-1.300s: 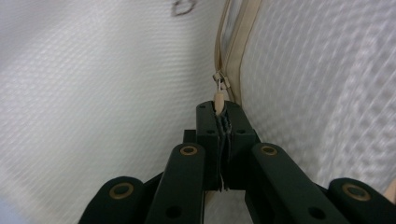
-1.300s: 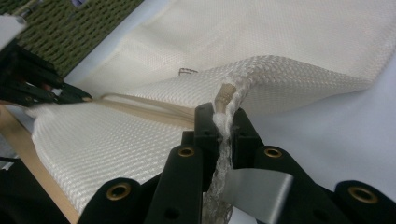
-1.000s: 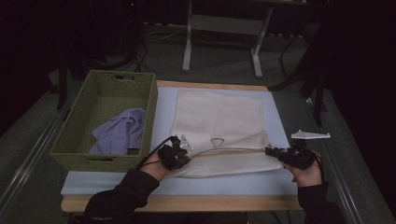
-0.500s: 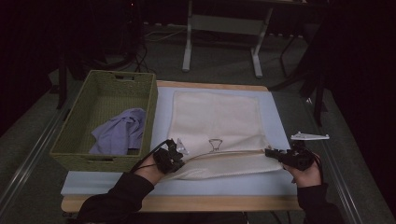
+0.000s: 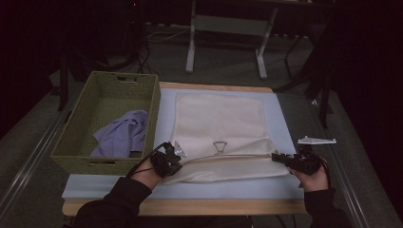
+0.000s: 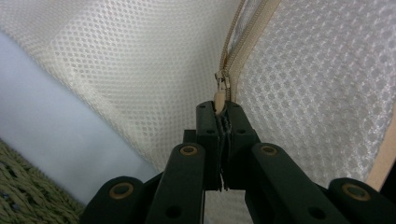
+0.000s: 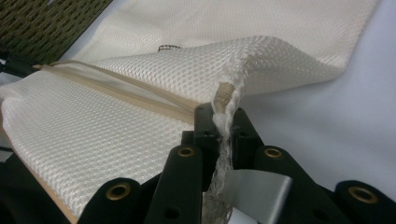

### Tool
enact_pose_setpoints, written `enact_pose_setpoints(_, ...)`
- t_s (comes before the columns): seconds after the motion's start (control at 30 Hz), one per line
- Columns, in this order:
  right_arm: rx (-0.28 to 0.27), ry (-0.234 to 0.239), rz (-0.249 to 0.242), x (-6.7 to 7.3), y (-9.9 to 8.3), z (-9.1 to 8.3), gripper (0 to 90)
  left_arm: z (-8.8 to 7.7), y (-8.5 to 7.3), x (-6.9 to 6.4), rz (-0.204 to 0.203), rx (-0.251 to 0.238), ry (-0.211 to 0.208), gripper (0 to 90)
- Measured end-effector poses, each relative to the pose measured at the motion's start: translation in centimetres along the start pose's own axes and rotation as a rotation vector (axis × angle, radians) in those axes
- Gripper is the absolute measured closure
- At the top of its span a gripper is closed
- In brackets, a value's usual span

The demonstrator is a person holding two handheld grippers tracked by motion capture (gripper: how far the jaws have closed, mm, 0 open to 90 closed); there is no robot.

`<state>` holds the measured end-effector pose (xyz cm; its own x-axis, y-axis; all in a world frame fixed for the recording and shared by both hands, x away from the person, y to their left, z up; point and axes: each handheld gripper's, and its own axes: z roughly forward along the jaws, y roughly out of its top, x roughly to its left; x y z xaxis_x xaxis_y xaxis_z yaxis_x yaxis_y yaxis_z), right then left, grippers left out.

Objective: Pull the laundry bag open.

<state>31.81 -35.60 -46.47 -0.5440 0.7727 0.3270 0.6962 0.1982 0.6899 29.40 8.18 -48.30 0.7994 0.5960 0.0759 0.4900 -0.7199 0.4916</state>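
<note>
A cream mesh laundry bag (image 5: 218, 118) lies flat on the pale blue mat (image 5: 285, 118), its zipper (image 5: 223, 156) running across the near part. My left gripper (image 5: 177, 159) sits at the bag's near left corner, shut on the small beige zipper pull (image 6: 218, 99). At the bag's near right corner my right gripper (image 5: 276, 157) is shut on the bunched mesh edge (image 7: 229, 100), lifting it slightly off the mat. The zipper tape (image 7: 116, 86) stretches between the two grippers.
A green woven basket (image 5: 83, 142) stands at the left of the table with a lavender cloth (image 5: 121, 135) inside. A small metal clip (image 5: 219, 146) lies on the bag near the zipper. Metal legs of another table stand behind.
My left gripper has slid slightly left along the zipper line, bringing the pull with it. The right gripper has stayed put on the bag's corner.
</note>
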Motion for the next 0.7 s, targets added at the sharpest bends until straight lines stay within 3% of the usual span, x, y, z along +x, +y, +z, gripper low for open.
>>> enact_pose_setpoints(0.07, 0.002, -0.008, 0.001, -0.1, -0.2, 0.1, 84.6, -0.2, 0.1, -0.1, 0.016, 0.007, 0.001, 87.3)
enact_pose_setpoints(0.3, 0.017, 0.004, 0.011, -0.6, -0.8, -0.1, 84.4, -0.8, 0.0, 0.1, 0.002, -0.002, -0.015, 87.2)
enact_pose_setpoints(0.33, 0.012, 0.006, 0.015, -0.8, -0.9, -0.2, 84.5, -0.8, 0.0, 0.0, 0.011, 0.007, 0.003, 87.2)
enact_pose_setpoints(0.4, 0.013, 0.001, 0.024, -0.9, -1.1, -0.2, 84.4, -0.7, 0.0, 0.0, 0.005, 0.008, -0.015, 87.2)
enact_pose_setpoints(0.47, 0.014, 0.002, 0.023, -1.0, -1.1, -0.2, 84.4, -0.5, 0.0, -0.2, 0.037, 0.028, 0.01, 87.2)
enact_pose_setpoints(0.57, 0.012, -0.007, 0.033, -1.3, -1.2, -0.2, 84.5, -0.4, -0.1, -0.2, 0.05, 0.045, 0.038, 87.2)
enact_pose_setpoints(0.7, 0.005, -0.009, 0.049, -1.7, -1.5, -0.4, 84.5, -0.7, -0.3, 0.0, 0.034, 0.046, 0.033, 87.2)
